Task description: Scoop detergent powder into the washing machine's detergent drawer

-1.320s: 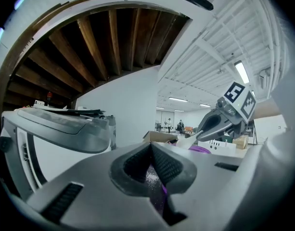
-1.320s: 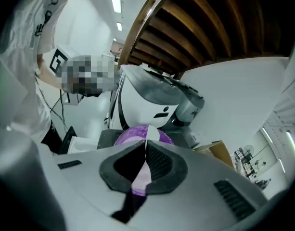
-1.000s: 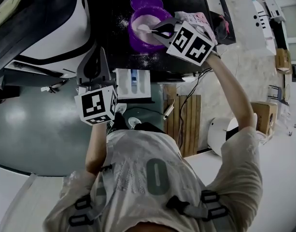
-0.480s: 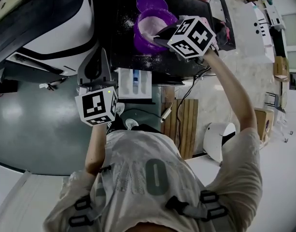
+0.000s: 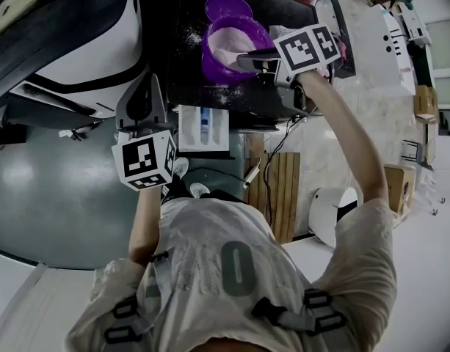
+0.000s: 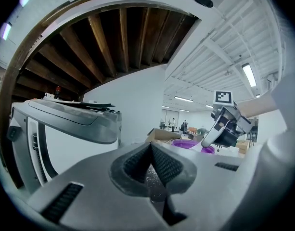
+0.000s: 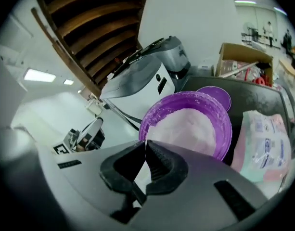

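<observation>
Right gripper point(image 7: 145, 148): jaws clenched on a thin white strip point(image 7: 139, 174), which I read as the scoop's handle (the scoop's bowl end isn't visible from the right gripper view). Tips sit at the near rim of the purple bowl point(image 7: 185, 96), pointing across the white detergent powder point(image 7: 185, 129) heaped inside. The purple lid point(image 5: 228, 7) lies just behind the bowl and a detergent bag point(image 7: 265, 138) just to its right, all on the black top point(image 5: 184, 57).

Left gripper point(image 6: 150, 148): jaws closed on nothing, held up in front of the person and pointing away from the work.

Key relation: the detergent drawer point(image 5: 189, 128) sticks out of the black top's front edge. From the right jaws it lies toward the person and to the left, lower than the bowl. Its compartments run front to back, along the pull-out direction. The left gripper is nearer, just beside the drawer, but the right one has the scoop. My guess is that the loaded scoop has to come back toward the body and leftward, kept level.
</observation>
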Available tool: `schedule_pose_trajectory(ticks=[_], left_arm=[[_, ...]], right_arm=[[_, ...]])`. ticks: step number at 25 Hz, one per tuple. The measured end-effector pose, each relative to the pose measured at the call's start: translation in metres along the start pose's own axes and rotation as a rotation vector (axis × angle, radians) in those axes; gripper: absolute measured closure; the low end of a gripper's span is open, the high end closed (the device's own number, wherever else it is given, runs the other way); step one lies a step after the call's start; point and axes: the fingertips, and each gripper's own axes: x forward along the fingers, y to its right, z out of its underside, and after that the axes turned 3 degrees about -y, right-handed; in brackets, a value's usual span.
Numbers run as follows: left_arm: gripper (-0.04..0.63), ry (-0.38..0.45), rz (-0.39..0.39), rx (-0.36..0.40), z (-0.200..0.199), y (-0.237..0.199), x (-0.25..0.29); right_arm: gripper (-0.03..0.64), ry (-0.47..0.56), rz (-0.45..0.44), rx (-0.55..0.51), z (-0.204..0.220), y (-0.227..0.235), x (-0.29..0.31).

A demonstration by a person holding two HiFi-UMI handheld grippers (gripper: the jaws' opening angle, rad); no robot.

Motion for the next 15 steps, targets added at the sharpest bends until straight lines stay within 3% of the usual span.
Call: schedule_pose_trajectory(ticks=[7, 15], left_arm=[[0.575, 0.004, 0.023, 0.012, -0.004, 0.008, 0.001], [0.575, 0.009, 0.057, 0.048, -0.009, 0.023, 0.004]], right_arm=[[0.606, 0.178, -0.104, 0.300, 0.006, 0.014, -0.020], [0.606, 0.453, -0.220, 0.553, 0.009, 0.020, -0.037]])
